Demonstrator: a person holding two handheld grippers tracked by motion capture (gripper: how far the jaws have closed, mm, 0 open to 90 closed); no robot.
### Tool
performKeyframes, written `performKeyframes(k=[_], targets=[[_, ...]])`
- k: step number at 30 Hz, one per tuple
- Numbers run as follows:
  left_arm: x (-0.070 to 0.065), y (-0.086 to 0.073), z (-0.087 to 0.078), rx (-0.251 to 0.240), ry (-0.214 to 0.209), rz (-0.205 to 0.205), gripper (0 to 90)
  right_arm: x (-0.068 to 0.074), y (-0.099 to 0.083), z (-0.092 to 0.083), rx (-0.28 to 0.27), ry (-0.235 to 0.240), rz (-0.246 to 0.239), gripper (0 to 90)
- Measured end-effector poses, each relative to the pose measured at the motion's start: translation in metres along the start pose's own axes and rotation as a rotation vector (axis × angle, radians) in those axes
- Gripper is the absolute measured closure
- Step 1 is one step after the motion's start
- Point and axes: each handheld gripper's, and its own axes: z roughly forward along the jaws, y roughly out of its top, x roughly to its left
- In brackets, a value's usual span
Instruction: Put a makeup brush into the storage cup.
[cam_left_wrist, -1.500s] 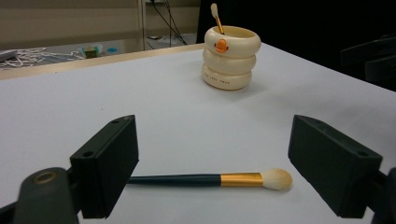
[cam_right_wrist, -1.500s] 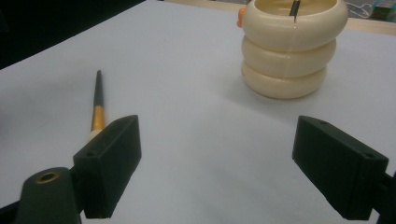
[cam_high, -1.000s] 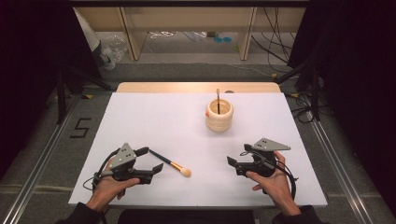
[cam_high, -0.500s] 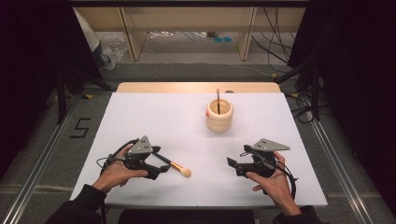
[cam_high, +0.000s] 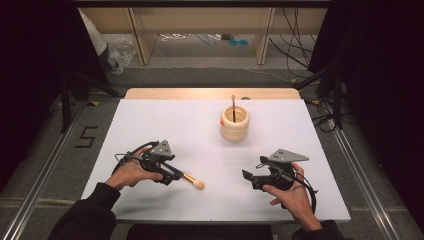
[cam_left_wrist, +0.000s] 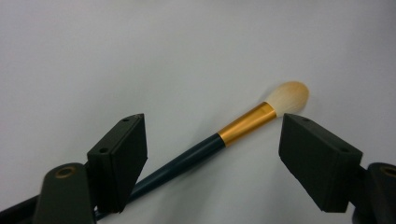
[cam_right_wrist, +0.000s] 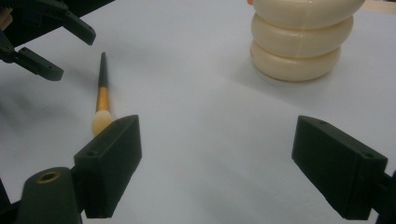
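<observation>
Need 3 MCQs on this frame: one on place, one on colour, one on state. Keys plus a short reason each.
1. Where does the loose makeup brush lie?
A. inside the holder
B. on the white table, between the left hand-held gripper's jaws
C. on the floor

2. What colour is the band below the brush's bristles?
A. gold
B. red
C. silver

3. How do the jaws of the left hand-held gripper stand?
A. clamped on the brush
B. shut with nothing between them
C. apart, pads off the brush

Answers:
1 B: the brush rests flat on the table, far from the cream ringed holder.
2 A: the left gripper view shows a gold band.
3 C: both pads stand clear of the handle, though the jaws have just been closing.
</observation>
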Motion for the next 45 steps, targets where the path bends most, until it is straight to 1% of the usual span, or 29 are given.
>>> performKeyframes(k=[1, 2, 3, 4, 7, 8, 11, 12, 13, 14, 15, 21, 22, 23, 24, 26, 27, 28, 31, 32, 33, 34, 35, 36, 37, 38, 39, 42, 45], targets=[[0.001, 0.001, 0.001, 0.002, -0.011, -0.001, 24.1, 0.0, 0.0, 0.0, 0.0, 0.0, 0.0, 16.6], [0.004, 0.003, 0.004, 0.025, -0.02, 0.01, 24.6, 0.0, 0.0, 0.0, 0.001, 0.001, -0.001, 16.6], [0.004, 0.003, 0.004, 0.025, -0.02, 0.01, 24.6, 0.0, 0.0, 0.0, 0.001, 0.002, -0.001, 16.6], [0.005, 0.004, 0.008, 0.035, -0.026, 0.001, 24.7, 0.0, 0.0, 0.0, 0.008, 0.006, 0.005, 16.6], [0.007, 0.005, 0.01, 0.039, -0.036, 0.005, 25.8, 0.001, 0.0, 0.0, 0.015, 0.019, 0.012, 16.6], [0.007, 0.006, 0.012, 0.037, -0.043, 0.002, 26.2, 0.001, 0.0, -0.001, 0.026, 0.0, -0.002, 16.6], [0.008, 0.007, 0.017, 0.039, -0.056, -0.006, 28.1, 0.001, 0.0, -0.001, 0.029, 0.0, -0.002, 16.6], [0.009, 0.006, 0.019, 0.048, -0.061, 0.001, 28.6, 0.001, 0.0, -0.001, 0.028, -0.001, 0.0, 16.6], [0.009, 0.006, 0.021, 0.055, -0.057, -0.003, 29.1, 0.001, 0.0, -0.001, 0.028, -0.001, 0.0, 16.7], [0.011, 0.005, 0.022, 0.073, -0.058, 0.011, 29.1, 0.001, 0.0, -0.001, 0.028, -0.001, 0.0, 16.7], [0.011, 0.004, 0.024, 0.084, -0.061, 0.016, 29.6, 0.0, 0.0, -0.001, 0.028, 0.002, -0.002, 16.7], [0.011, 0.004, 0.027, 0.094, -0.072, 0.01, 31.6, 0.0, 0.0, -0.001, 0.034, -0.002, -0.004, 16.7], [0.011, 0.004, 0.027, 0.098, -0.072, 0.016, 32.2, 0.0, -0.001, -0.001, 0.034, -0.002, -0.009, 16.8], [0.012, 0.004, 0.028, 0.101, -0.078, 0.009, 32.6, 0.0, 0.0, -0.001, 0.034, -0.003, -0.007, 16.8], [0.012, 0.004, 0.029, 0.101, -0.078, 0.019, 33.0, 0.0, -0.001, 0.0, 0.021, 0.0, -0.004, 16.8], [0.012, 0.003, 0.029, 0.102, -0.077, 0.01, 33.3, 0.0, -0.001, 0.0, 0.021, 0.002, -0.009, 16.8], [0.012, 0.003, 0.029, 0.104, -0.08, 0.003, 33.8, 0.0, -0.001, 0.001, 0.02, 0.01, -0.001, 16.9], [0.013, 0.003, 0.029, 0.104, -0.081, 0.01, 34.2, 0.0, -0.001, 0.001, 0.024, 0.015, -0.003, 16.8], [0.013, 0.003, 0.029, 0.108, -0.082, 0.012, 34.8, 0.0, -0.001, 0.002, 0.017, 0.012, -0.004, 17.0], [0.013, 0.003, 0.03, 0.111, -0.081, 0.006, 35.0, 0.0, -0.001, 0.001, 0.021, 0.016, 0.001, 17.0], [0.013, 0.003, 0.031, 0.114, -0.083, 0.021, 35.4, 0.0, -0.001, 0.001, 0.025, 0.015, -0.003, 17.0], [0.012, 0.002, 0.032, 0.115, -0.086, 0.008, 35.7, 0.0, -0.001, 0.001, 0.029, 0.009, -0.002, 17.1], [0.013, 0.002, 0.033, 0.12, -0.086, 0.018, 36.1, 0.0, -0.001, 0.001, 0.026, 0.007, 0.001, 17.2], [0.011, 0.001, 0.035, 0.119, -0.086, -0.006, 36.6, 0.0, -0.001, 0.002, 0.028, 0.028, 0.01, 17.2], [0.011, 0.001, 0.035, 0.122, -0.087, -0.007, 37.2, 0.0, -0.001, 0.003, 0.014, 0.015, -0.011, 17.2], [0.012, 0.001, 0.036, 0.124, -0.086, -0.004, 37.9, 0.0, -0.001, 0.002, 0.027, 0.02, -0.005, 17.3], [0.012, 0.001, 0.036, 0.126, -0.086, 0.004, 39.6, 0.0, -0.001, 0.001, 0.039, 0.013, -0.004, 17.3], [0.011, 0.001, 0.038, 0.132, -0.093, -0.005, 41.1, 0.001, -0.001, 0.001, 0.037, 0.013, 0.003, 17.6], [0.011, 0.001, 0.039, 0.154, -0.091, 0.013, 41.8, 0.0, -0.001, 0.002, 0.041, 0.012, -0.007, 17.8]])
